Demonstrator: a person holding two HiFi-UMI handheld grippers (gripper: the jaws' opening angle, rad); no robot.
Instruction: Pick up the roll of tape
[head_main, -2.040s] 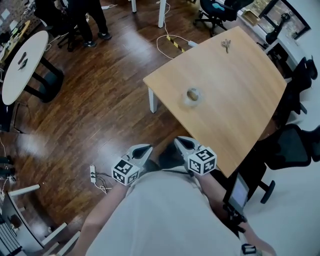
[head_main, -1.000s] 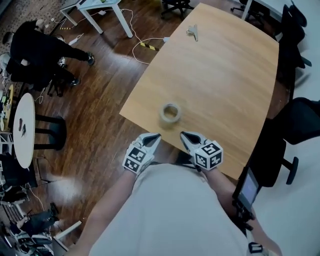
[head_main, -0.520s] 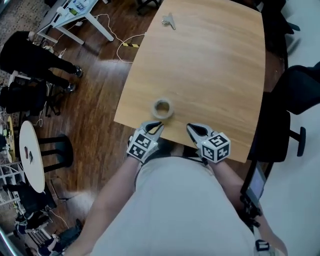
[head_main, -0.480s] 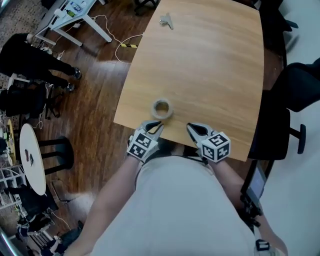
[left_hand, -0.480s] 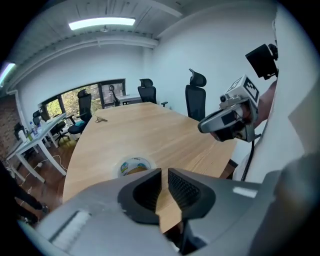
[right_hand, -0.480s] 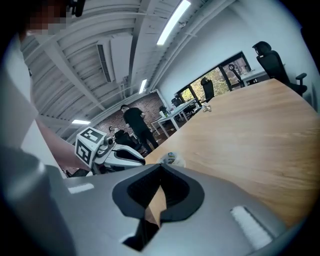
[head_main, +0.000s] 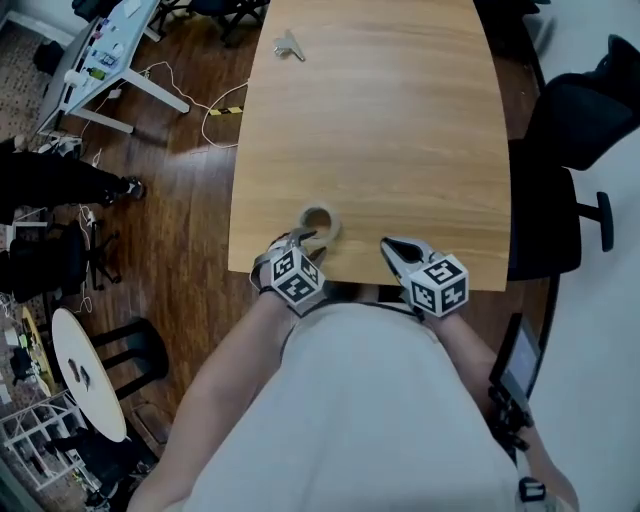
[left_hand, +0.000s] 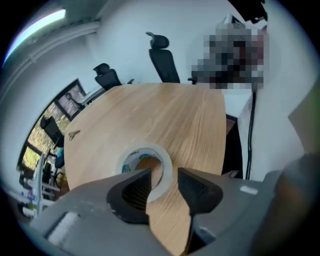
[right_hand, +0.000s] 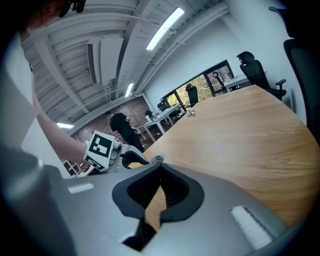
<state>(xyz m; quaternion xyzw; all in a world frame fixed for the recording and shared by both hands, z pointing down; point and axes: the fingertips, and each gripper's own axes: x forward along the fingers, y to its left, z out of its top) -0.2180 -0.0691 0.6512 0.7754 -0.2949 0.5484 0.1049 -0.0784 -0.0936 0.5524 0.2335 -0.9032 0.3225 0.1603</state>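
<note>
Pale wood-grain covers the counter (head_main: 400, 130), and the roll of tape (head_main: 318, 222) lies flat on it close to the near edge, right at the tips of the left gripper (head_main: 300, 238). The step in hand is the approach turning into the grasp. In the left gripper view the jaws are opening and stand apart, pointed steeply down. The near wall of the roll runs up into the gap between them, one jaw over the roll's hole and the other outside the ring. The pads do not seem to press on it yet.

The right gripper (head_main: 385, 243) hovers over the counter's near edge, well to the side of the roll, with its jaws closed and nothing between them.

The next move probably calls for a little more descent, so the jaws straddle the roll's wall squarely. Then they must close on that wall before any lift. The roll is light and could slide if one jaw nudges it first.

Half a second earlier the left jaws were together, with their tips just short of the roll. Now they are spread, with its wall between them, while the right gripper sits much where it was
</note>
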